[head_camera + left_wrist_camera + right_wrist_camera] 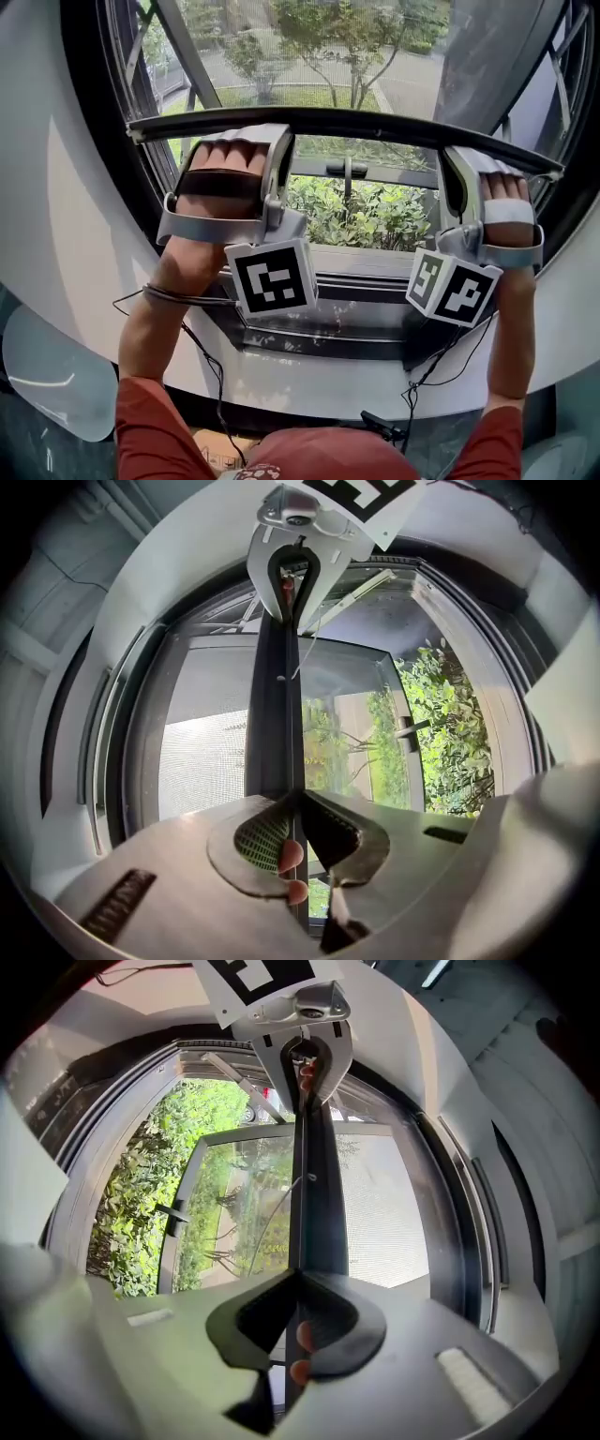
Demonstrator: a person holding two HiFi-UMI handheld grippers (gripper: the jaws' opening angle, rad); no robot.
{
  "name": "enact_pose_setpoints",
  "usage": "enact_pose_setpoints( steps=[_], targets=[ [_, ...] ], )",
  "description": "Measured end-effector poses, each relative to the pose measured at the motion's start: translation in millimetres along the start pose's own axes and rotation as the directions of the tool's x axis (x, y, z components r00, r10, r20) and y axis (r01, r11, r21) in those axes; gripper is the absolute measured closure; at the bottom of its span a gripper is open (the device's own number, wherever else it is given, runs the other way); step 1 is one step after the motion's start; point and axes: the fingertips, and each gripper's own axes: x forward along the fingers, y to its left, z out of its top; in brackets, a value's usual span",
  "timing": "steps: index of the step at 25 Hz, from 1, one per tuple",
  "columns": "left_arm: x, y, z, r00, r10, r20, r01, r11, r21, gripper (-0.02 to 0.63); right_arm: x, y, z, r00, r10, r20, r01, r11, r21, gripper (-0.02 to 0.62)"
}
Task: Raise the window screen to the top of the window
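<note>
I've got my left gripper (pixel 277 141) and right gripper (pixel 454 167) clamped on the screen bar (pixel 375 124), which runs crosswise between them; window top's above.

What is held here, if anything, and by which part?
The screen's bottom bar: left tool clamps its left part, right tool its right part.

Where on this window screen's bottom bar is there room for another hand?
The bare stretch of the screen bar between the left gripper and the right gripper is free, above the window handle. It is crowded where each gripper clamps the bar; only short stubs remain outside them.
</note>
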Motion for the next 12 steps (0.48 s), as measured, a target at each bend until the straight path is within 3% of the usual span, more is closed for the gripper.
enact_pose_setpoints(
  steps=[12],
  targets=[
    [17.2, 51.4, -3.5, 0.999, 0.047, -0.005, -0.047, 0.999, 0.012, 0.560, 18.5, -52.7, -3.9, 0.999, -0.037, -0.026, 0.038, 0.999, 0.014, 0.563]
  ],
)
